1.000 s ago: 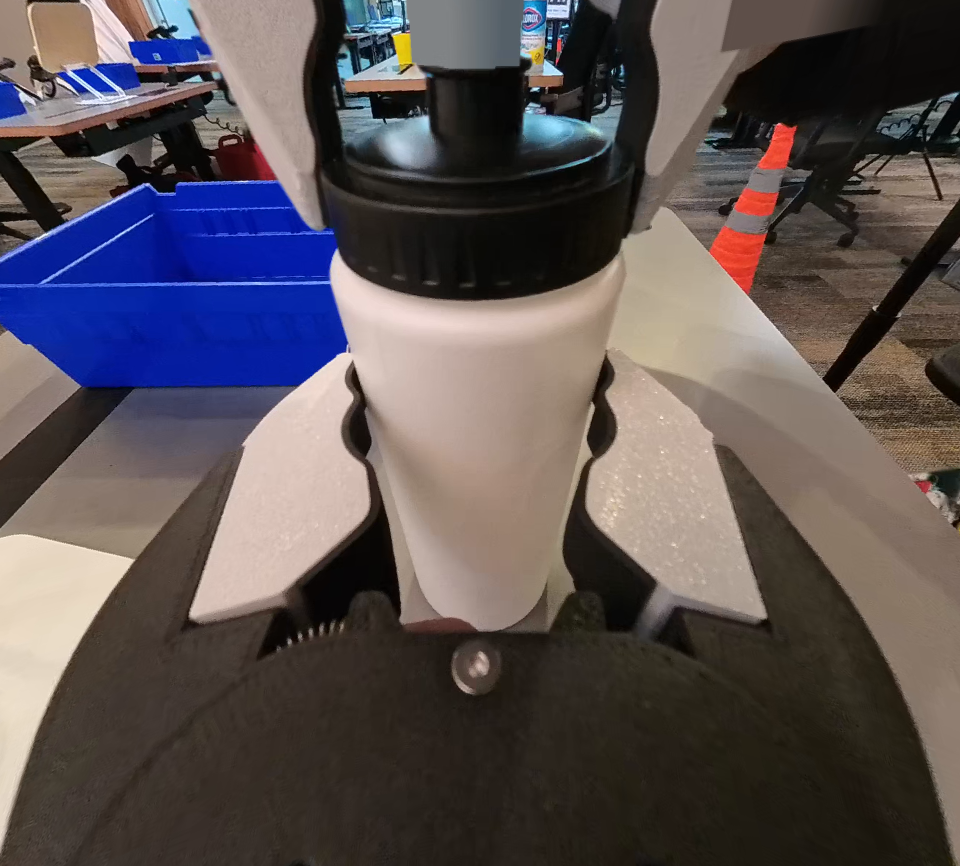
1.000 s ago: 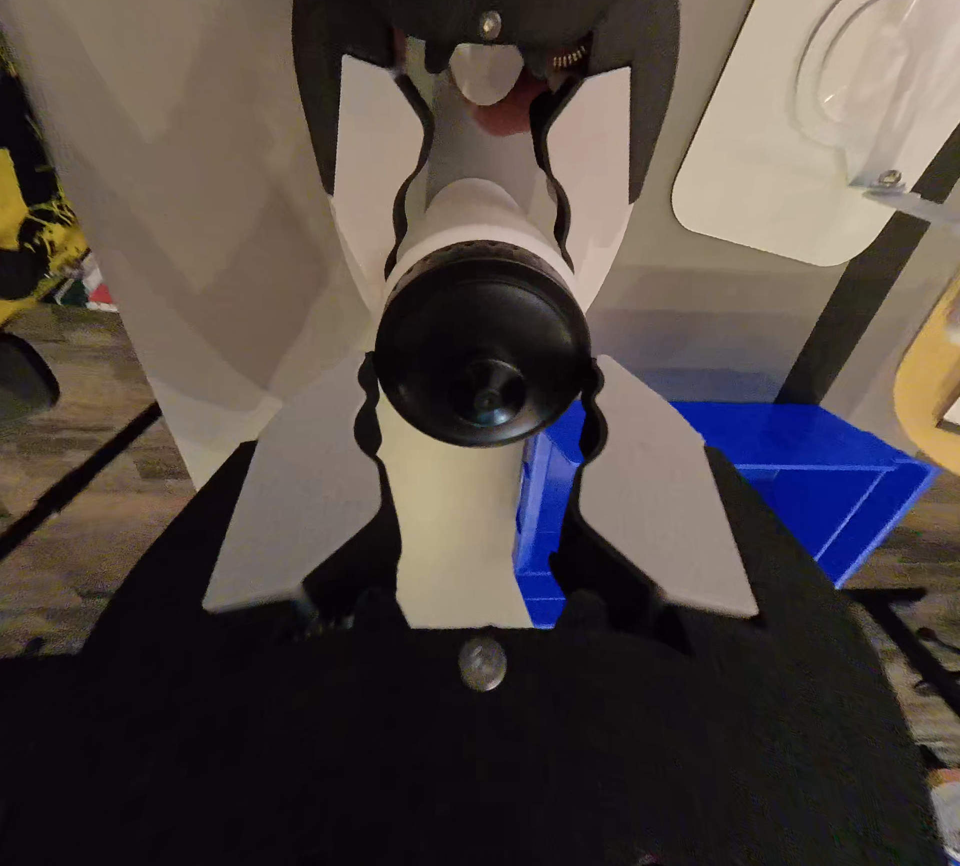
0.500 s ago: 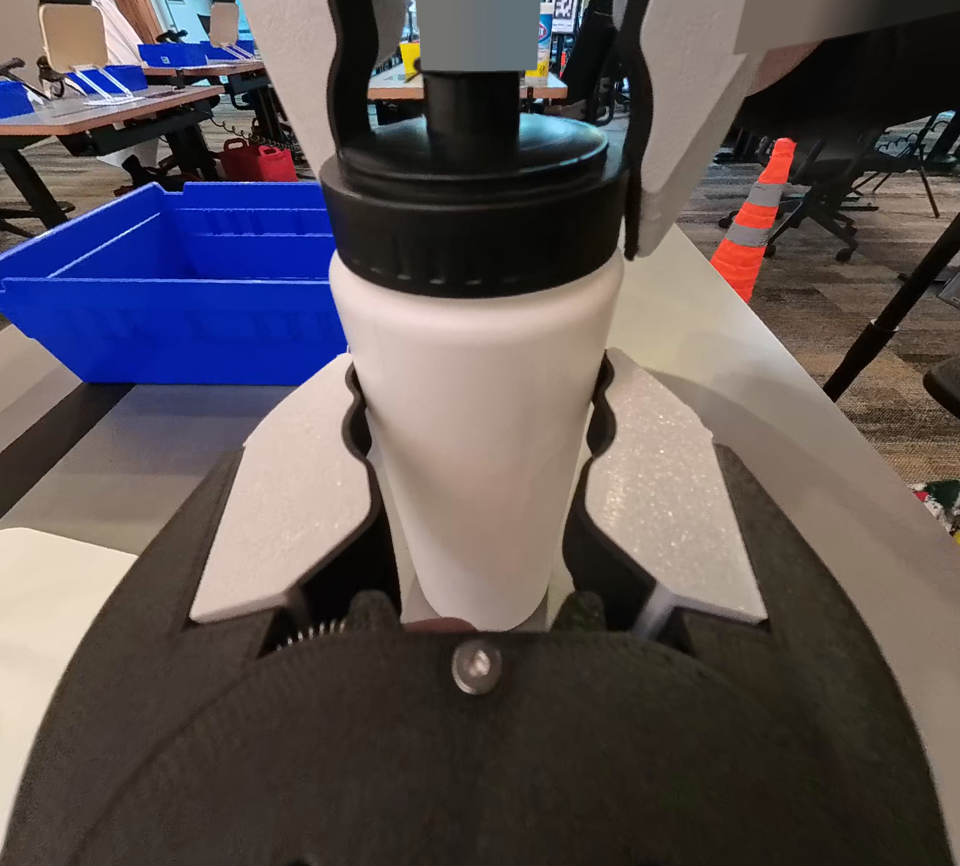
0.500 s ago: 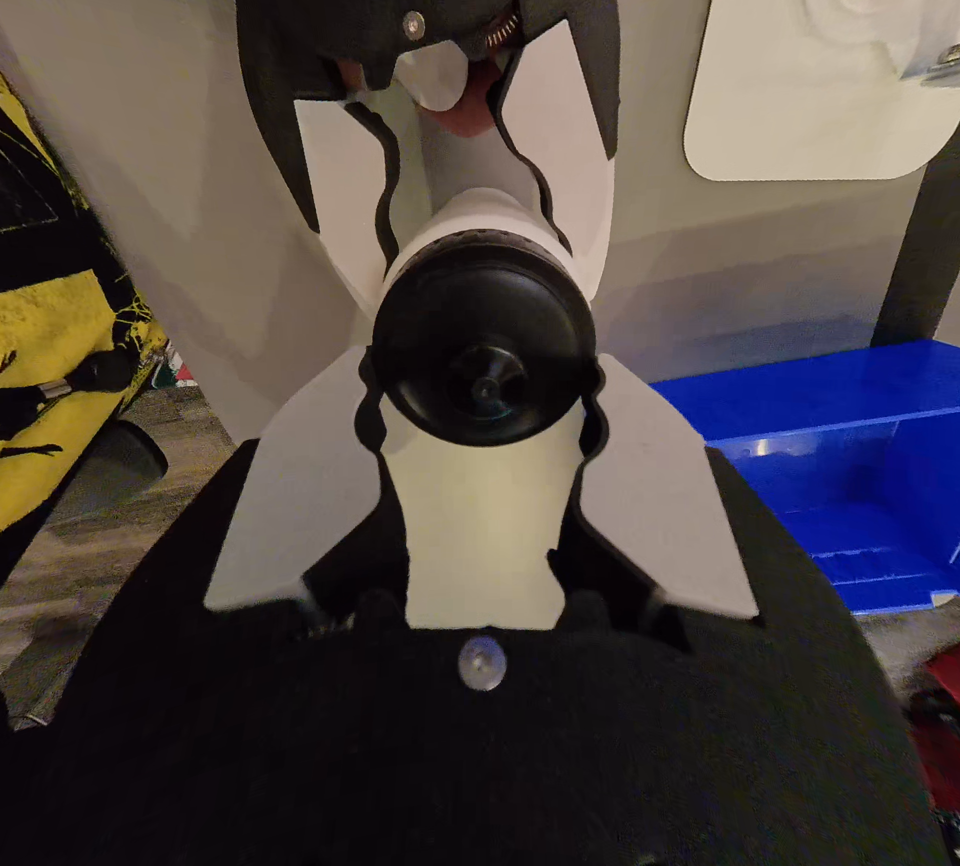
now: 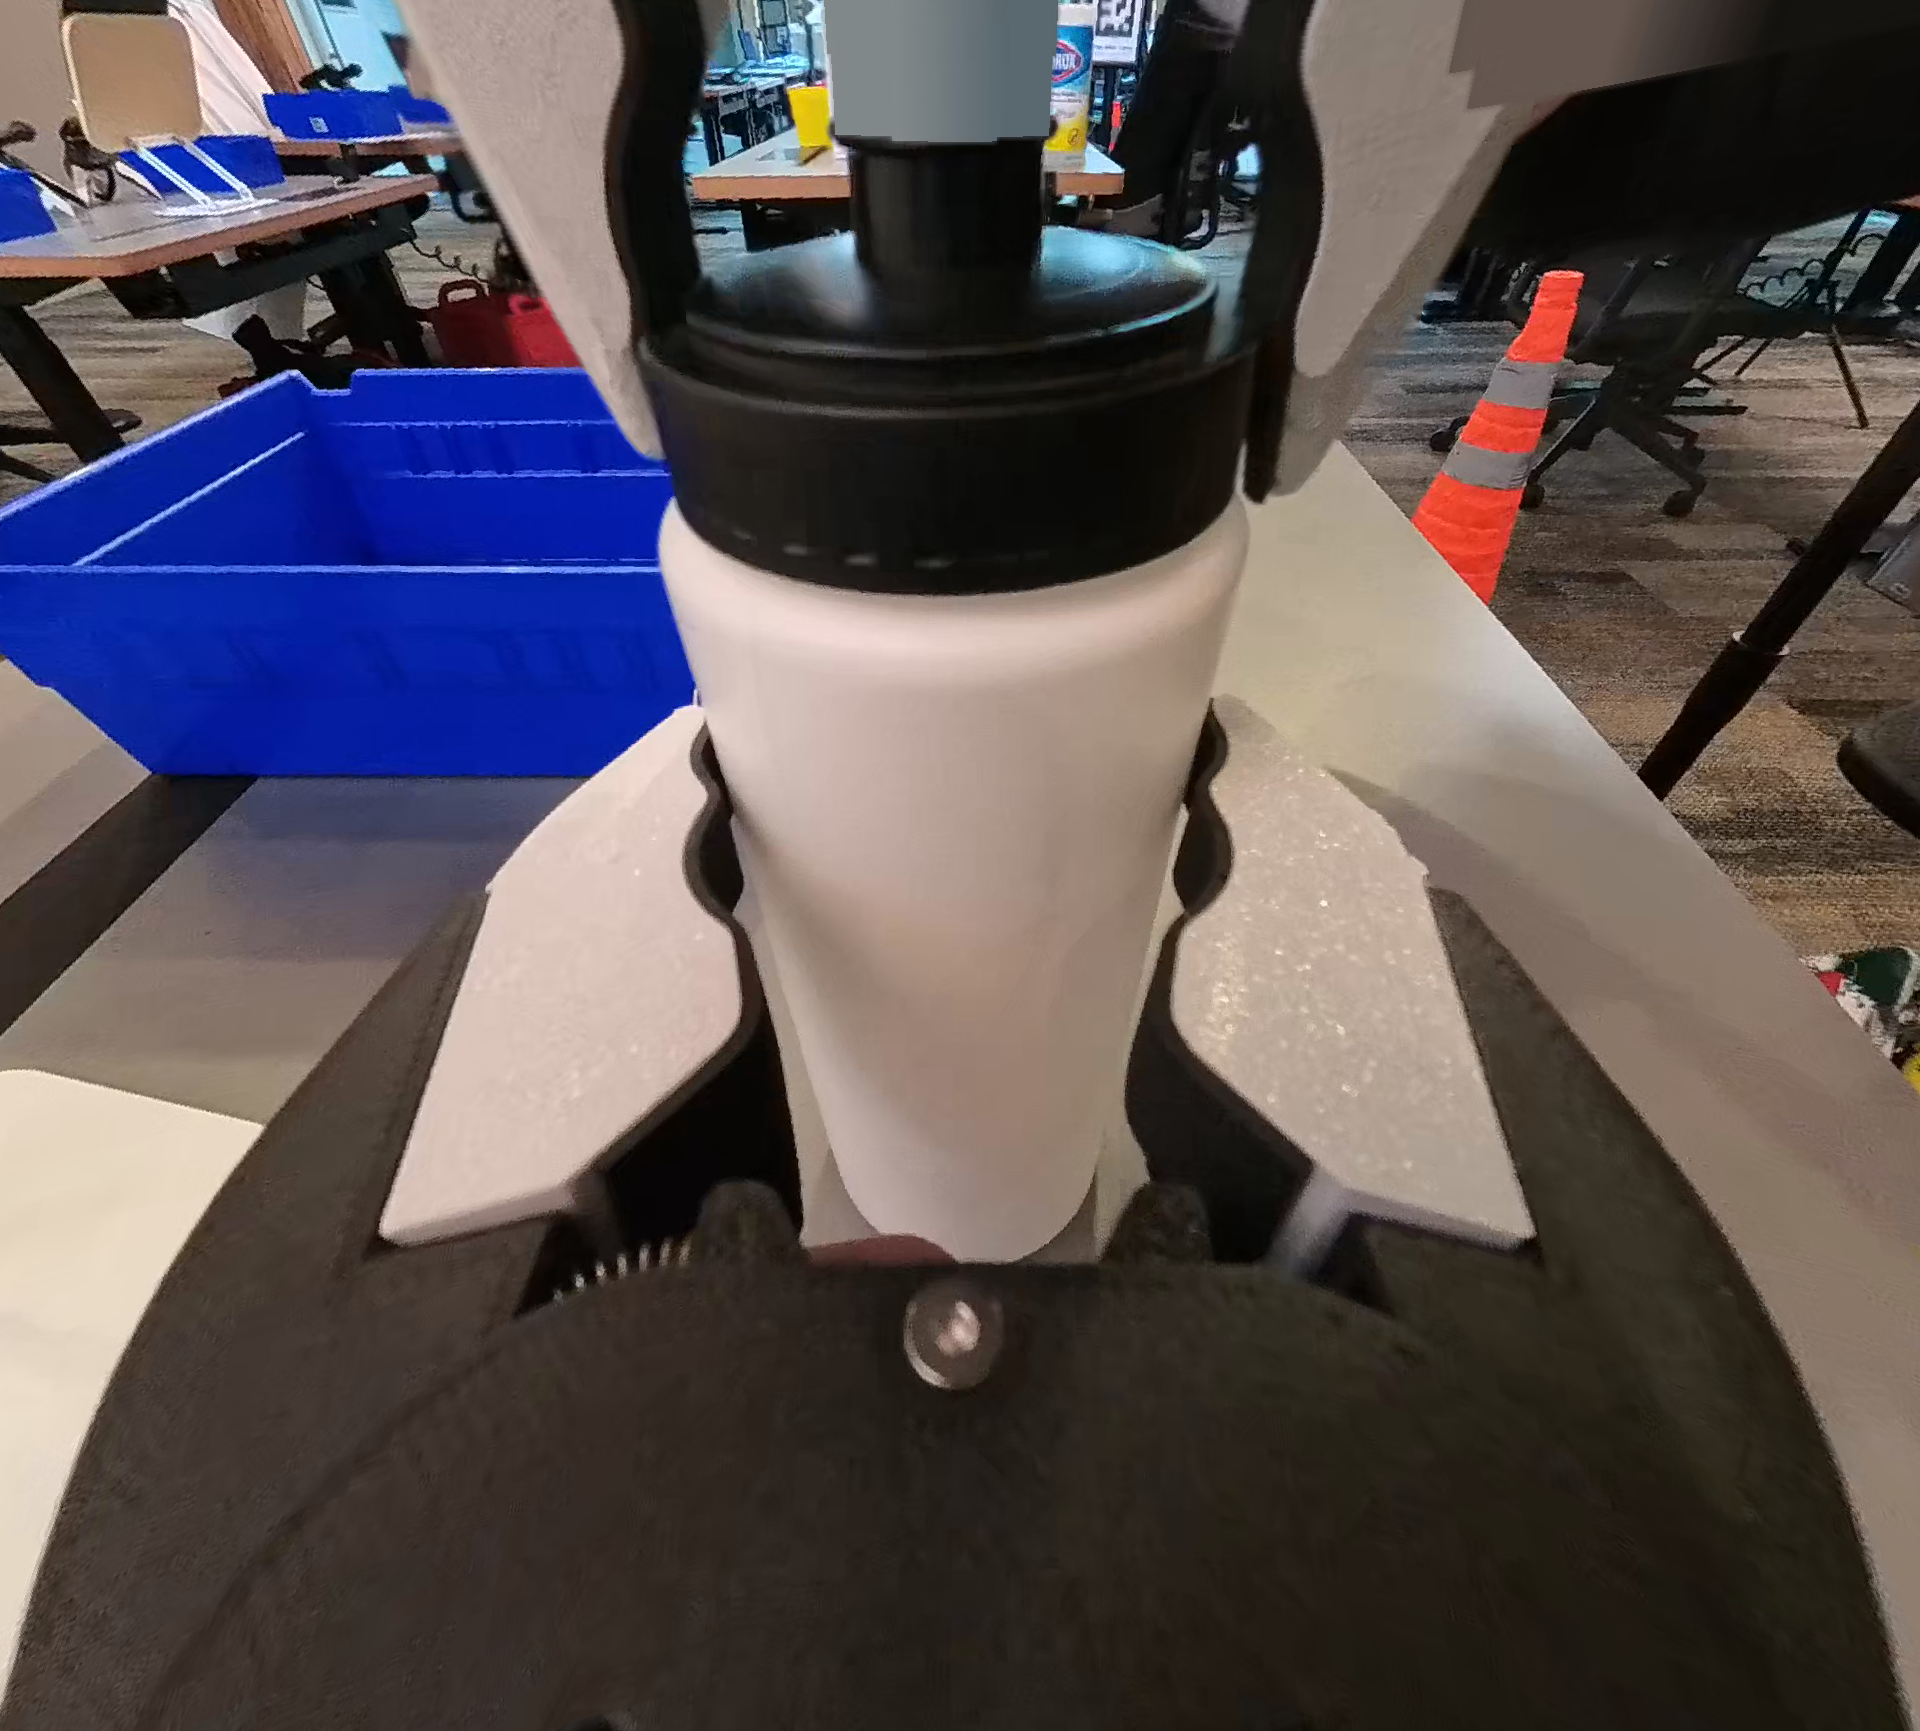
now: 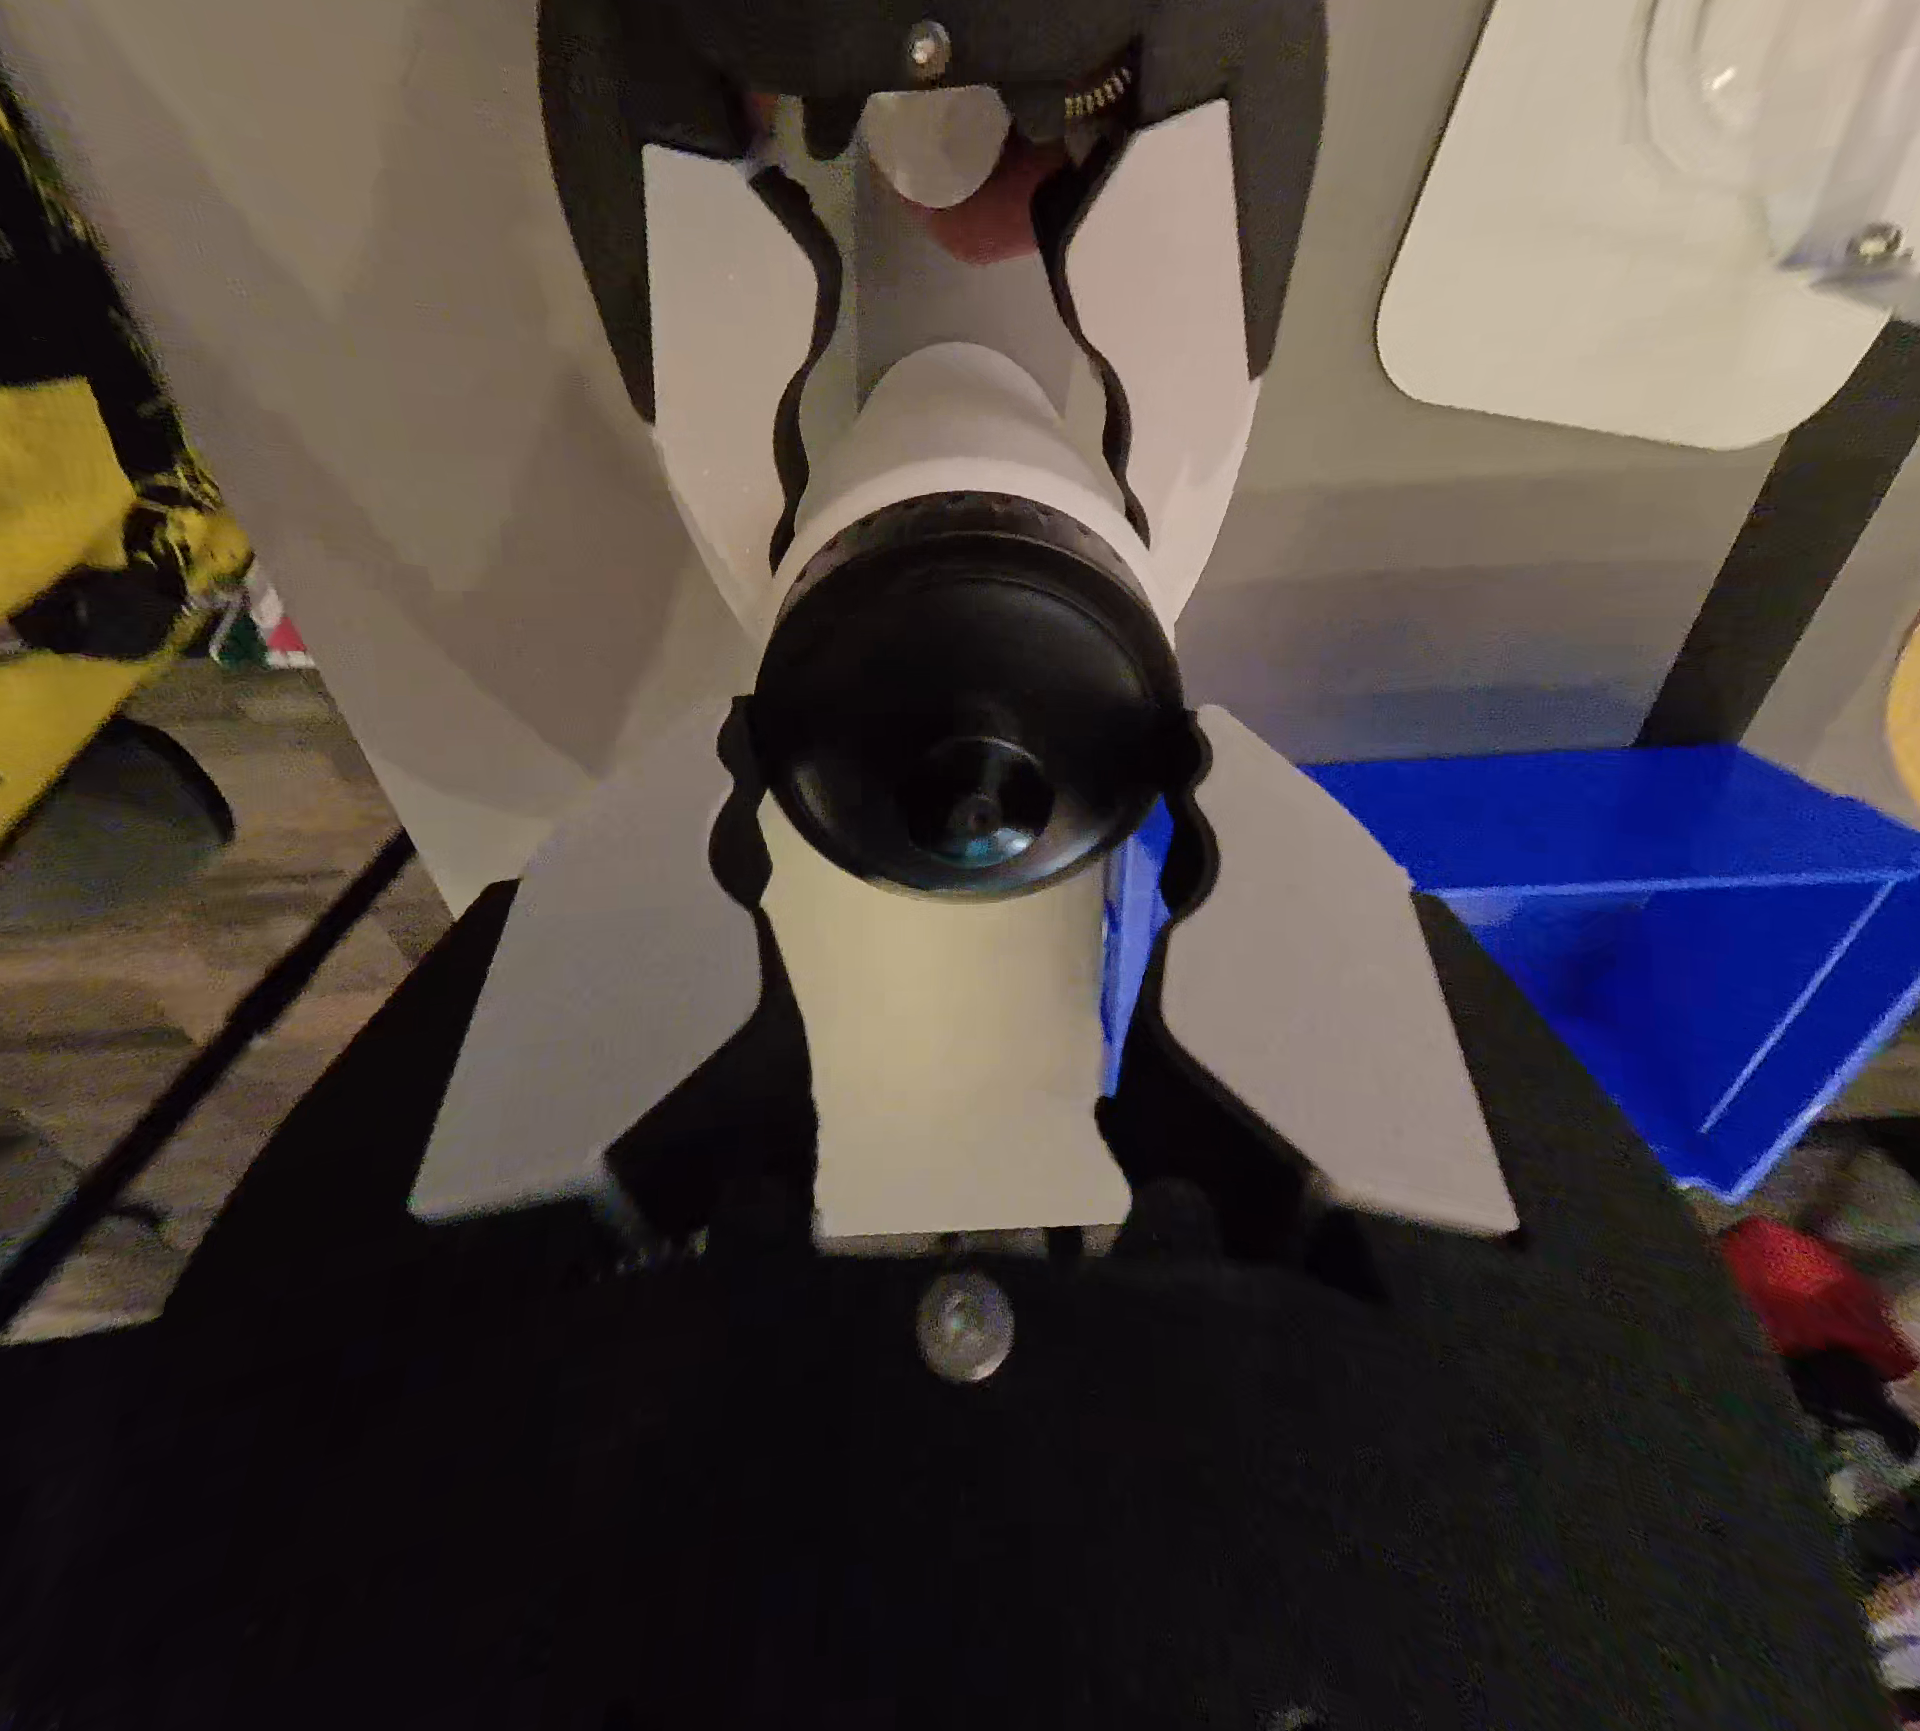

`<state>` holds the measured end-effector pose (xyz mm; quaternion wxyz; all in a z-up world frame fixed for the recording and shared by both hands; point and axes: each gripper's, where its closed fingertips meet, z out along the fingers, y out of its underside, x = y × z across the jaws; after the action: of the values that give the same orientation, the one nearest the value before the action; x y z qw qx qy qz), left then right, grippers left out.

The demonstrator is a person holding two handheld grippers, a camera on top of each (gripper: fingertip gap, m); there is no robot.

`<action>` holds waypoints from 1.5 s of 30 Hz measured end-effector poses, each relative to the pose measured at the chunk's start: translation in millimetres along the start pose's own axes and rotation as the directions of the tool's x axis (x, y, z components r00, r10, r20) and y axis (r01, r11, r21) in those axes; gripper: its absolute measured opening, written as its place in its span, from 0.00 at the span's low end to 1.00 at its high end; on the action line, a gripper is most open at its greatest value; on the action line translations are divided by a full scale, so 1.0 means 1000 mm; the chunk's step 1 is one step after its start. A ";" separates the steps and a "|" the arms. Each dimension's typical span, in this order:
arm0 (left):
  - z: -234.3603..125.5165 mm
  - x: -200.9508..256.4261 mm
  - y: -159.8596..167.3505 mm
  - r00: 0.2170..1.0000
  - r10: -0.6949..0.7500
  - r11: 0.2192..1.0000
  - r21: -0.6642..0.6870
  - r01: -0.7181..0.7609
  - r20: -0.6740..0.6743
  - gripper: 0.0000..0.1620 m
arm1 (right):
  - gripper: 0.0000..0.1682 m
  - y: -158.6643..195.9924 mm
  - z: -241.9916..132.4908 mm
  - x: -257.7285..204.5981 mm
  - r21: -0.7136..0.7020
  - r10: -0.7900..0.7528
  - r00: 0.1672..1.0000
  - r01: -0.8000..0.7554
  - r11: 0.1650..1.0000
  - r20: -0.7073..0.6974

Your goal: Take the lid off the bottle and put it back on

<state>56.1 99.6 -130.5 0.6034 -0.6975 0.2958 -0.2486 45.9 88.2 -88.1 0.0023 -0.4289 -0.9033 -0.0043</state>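
Observation:
A white bottle (image 5: 956,798) stands upright with its black lid (image 5: 945,445) on top. My left gripper (image 5: 956,746) is shut on the bottle's body and holds it over the table. My right gripper (image 5: 951,403) comes down from above, its fingers pressed on both sides of the lid. In the right wrist view I look straight down on the lid (image 6: 966,705) between the right gripper (image 6: 966,746) fingers. The bottle (image 6: 956,424) and the left gripper (image 6: 961,486) show below it. The bottle's base is hidden.
A blue bin (image 5: 343,580) sits on the grey table (image 5: 1403,694) behind left; it also shows in the right wrist view (image 6: 1662,933). A white board (image 6: 1610,227) lies on the table. An orange cone (image 5: 1496,434) and a black pole (image 5: 1787,611) stand on the floor to the right.
The right gripper has twisted around the lid, one way and then back; its view has swung. Its fingers sit slightly higher on the lid. The left gripper and bottle have stayed still.

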 end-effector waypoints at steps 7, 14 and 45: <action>0.003 0.003 0.000 1.000 0.012 1.000 -0.003 -0.012 -0.004 0.51 | 0.45 0.001 -0.001 -0.003 0.014 0.076 0.997 -0.076 0.997 0.013; 0.003 0.002 0.000 1.000 0.004 1.000 -0.003 -0.004 -0.006 0.51 | 0.44 0.003 -0.003 -0.001 -0.005 -0.185 0.983 0.185 0.983 -0.006; 0.003 0.004 0.002 1.000 0.004 1.000 -0.009 -0.004 -0.008 0.51 | 0.43 -0.001 -0.006 -0.004 0.053 0.148 0.988 -0.151 0.987 0.049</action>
<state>60.5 98.9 -132.7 0.5998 -0.6986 0.3005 -0.2488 47.4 84.5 -82.5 -0.0057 -0.4951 -0.8682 0.0309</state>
